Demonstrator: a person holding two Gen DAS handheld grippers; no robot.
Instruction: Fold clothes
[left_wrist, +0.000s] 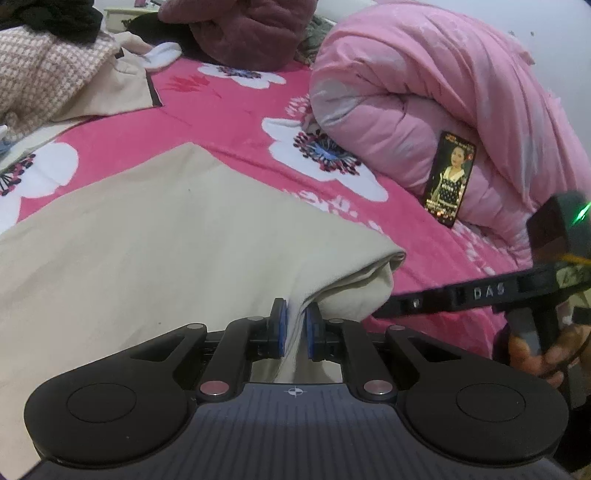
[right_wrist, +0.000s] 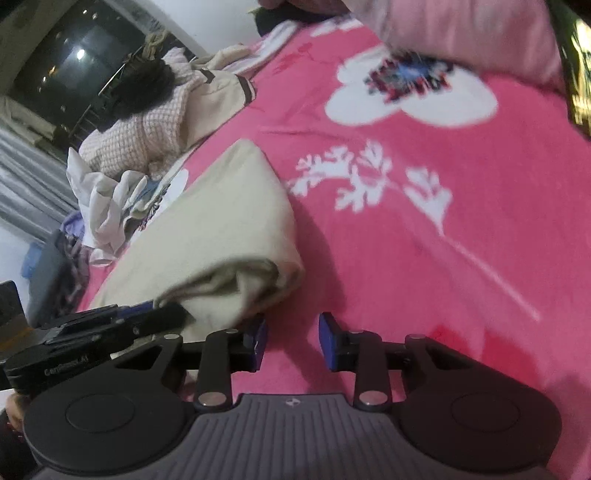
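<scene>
Two blue-padded jaws of the left gripper (left_wrist: 295, 328) pinched a fold of the beige cotton garment (left_wrist: 147, 236) lying on the pink flowered bedspread (left_wrist: 229, 118); the right gripper (right_wrist: 292, 341) hung parted and empty just beside it, and farther back a rolled pink quilt (left_wrist: 424, 92) lay.

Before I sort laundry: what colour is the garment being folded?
Beige garment, plain, clearest in the left wrist view.

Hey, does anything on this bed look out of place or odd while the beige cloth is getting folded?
Yes: a phone with its screen lit stands propped against the rolled pink quilt, beside the folding area. The left claw pinches the beige cloth; the right claw is open and holds nothing.
</scene>
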